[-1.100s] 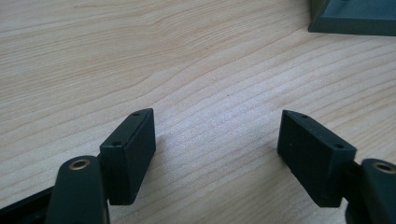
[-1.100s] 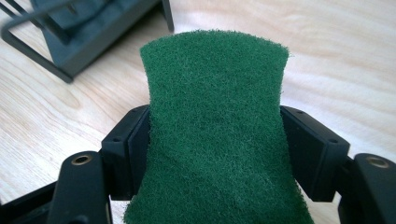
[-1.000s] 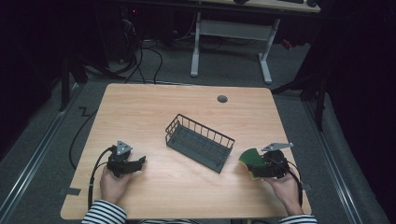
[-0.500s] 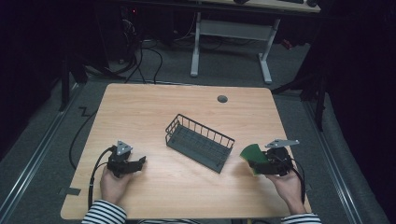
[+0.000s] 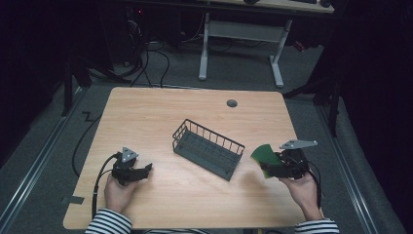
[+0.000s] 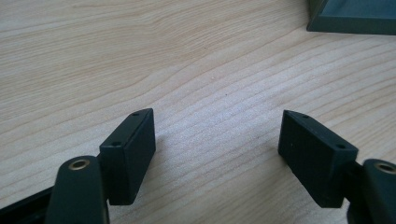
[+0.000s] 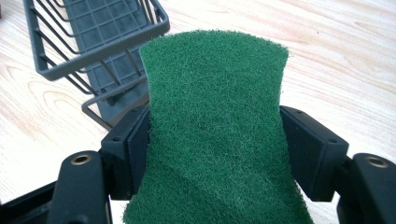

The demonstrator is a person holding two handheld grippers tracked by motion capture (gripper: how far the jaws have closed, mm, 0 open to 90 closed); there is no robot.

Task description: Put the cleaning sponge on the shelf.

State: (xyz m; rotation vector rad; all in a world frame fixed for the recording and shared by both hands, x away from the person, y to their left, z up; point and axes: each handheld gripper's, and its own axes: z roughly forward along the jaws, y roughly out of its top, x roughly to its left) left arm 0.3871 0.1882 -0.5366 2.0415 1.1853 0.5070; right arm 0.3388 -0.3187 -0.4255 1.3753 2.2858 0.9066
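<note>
High view: right gripper (image 5: 269,165), clamped on the green scouring pad (image 5: 263,156), has lifted slightly toward the wire basket (image 5: 208,147), probably dropping it in. Left gripper (image 5: 141,170) rests, jaws apart.

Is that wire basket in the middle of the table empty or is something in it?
Empty. The wire basket shows only its bare grid floor; the green scouring pad is outside it, pinched in the right gripper.

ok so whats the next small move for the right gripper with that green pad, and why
Probably carry the green scouring pad leftward over the wire basket. The right gripper grips it by its edges just beside the basket's near end, and the basket looks empty. The left gripper is open and idle.
</note>
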